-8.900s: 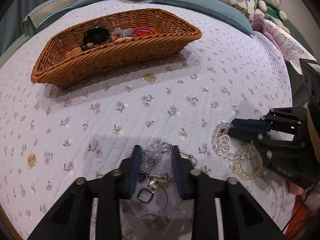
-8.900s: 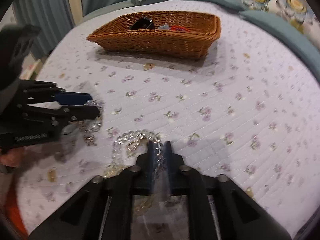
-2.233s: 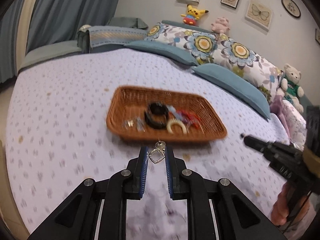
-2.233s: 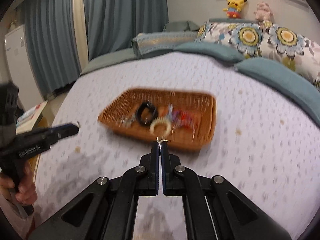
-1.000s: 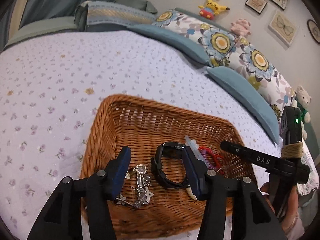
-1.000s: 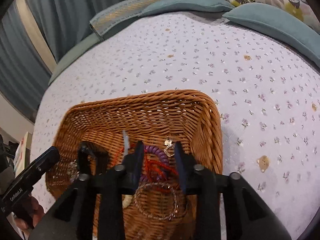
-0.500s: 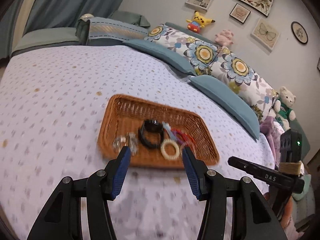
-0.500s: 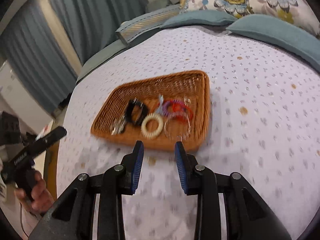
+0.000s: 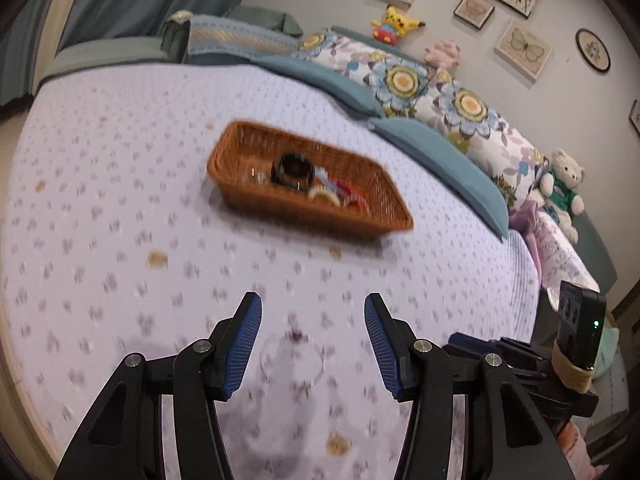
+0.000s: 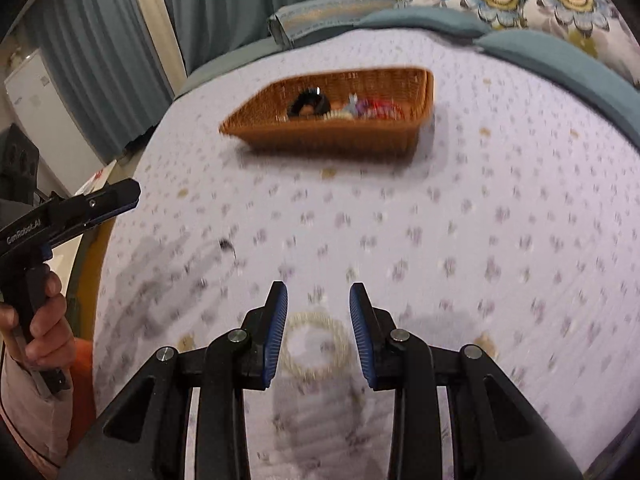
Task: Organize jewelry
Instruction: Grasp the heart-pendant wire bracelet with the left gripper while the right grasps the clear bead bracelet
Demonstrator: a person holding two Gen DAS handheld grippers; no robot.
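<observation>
Cream beaded bracelet (image 10: 314, 346), blurred ring, below gaping empty right gripper (image 10: 318, 300); left gripper (image 9: 313, 312) likewise gaping, empty.

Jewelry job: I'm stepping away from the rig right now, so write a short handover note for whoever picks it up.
Left gripper: open, empty, above a thin necklace with a dark pendant on the bedspread.
Right gripper: open, empty, above a cream bead bracelet on the bedspread.
Basket: farther up the bed, already holding a black watch, a pale bracelet and red and purple pieces.
Left to do: pick up the necklace and the bead bracelet and put them in the basket. Frames are blurred, so check for small leftovers.
</observation>
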